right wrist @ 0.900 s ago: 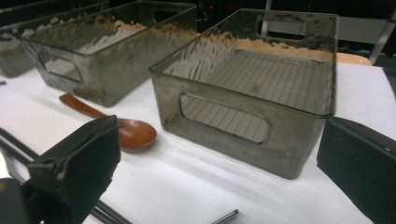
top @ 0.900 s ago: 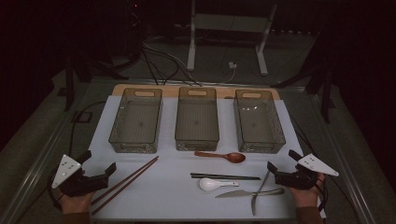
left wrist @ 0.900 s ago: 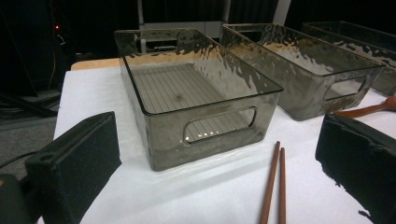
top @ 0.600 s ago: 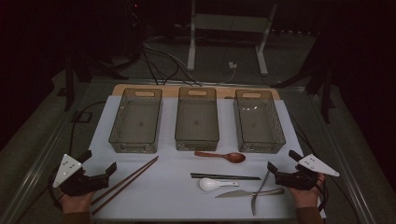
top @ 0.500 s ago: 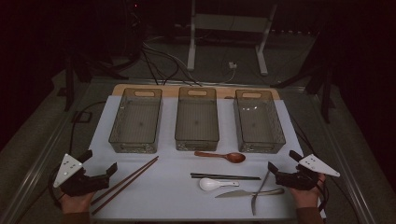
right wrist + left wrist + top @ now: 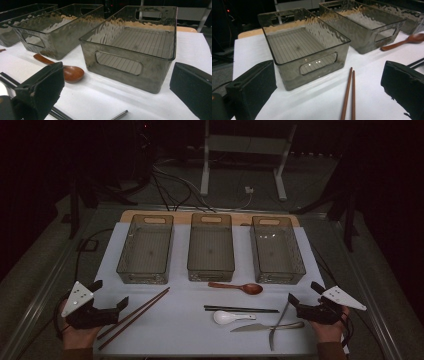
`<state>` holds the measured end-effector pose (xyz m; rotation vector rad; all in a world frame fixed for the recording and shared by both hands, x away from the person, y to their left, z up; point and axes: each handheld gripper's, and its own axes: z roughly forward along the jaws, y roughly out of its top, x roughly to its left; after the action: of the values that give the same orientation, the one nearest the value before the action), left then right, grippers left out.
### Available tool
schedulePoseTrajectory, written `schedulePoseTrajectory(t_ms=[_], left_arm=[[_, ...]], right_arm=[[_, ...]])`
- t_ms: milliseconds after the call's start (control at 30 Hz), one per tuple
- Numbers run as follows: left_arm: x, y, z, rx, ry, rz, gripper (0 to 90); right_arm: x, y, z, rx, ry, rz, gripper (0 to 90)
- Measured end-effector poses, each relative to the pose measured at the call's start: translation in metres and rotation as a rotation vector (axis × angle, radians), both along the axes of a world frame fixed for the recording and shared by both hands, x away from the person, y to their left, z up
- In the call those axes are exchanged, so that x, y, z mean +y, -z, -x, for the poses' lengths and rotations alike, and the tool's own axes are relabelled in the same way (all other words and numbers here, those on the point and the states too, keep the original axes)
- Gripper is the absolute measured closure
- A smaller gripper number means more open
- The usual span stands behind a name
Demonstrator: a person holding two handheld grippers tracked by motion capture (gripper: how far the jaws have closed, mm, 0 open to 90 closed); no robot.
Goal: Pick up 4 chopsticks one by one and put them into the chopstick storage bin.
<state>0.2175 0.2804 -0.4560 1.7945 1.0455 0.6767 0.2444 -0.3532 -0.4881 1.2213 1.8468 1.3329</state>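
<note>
My left gripper [image 6: 109, 293] rests open at the mat's front left, nothing between its jaws. Just right of it lies a pair of brown chopsticks [image 6: 134, 316], whose tips [image 6: 349, 92] show between the jaws in the left gripper view. My right gripper [image 6: 304, 293] stands open and empty at the front right. Beside it lie a metal knife [image 6: 267, 326], a white spoon [image 6: 229, 317], black chopsticks [image 6: 241, 309] and a wooden spoon [image 6: 237, 287]. In the right gripper view the wooden spoon [image 6: 71, 73] sits behind the left jaw.
Three smoky clear bins stand in a row across the white mat [image 6: 200, 340]: left bin [image 6: 145, 249], middle bin [image 6: 211, 247], right bin [image 6: 276, 249], all with nothing inside. The left bin [image 6: 304, 47] and right bin [image 6: 135, 47] stand close ahead of each gripper.
</note>
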Motion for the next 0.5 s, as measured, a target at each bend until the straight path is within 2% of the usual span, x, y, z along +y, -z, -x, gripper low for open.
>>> schedulePoseTrajectory(t_ms=[200,500], left_arm=[[0.0002,0.0006,-0.0018,0.014,0.003,-0.002,1.0],[-0.0013,-0.005,-0.0068,0.053,0.031,-0.051,1.0]], right_arm=[[-0.0021,0.0003,0.0026,0.004,0.01,-0.017,0.0],[-0.0023,0.0011,0.0051,0.012,0.015,-0.012,0.0]])
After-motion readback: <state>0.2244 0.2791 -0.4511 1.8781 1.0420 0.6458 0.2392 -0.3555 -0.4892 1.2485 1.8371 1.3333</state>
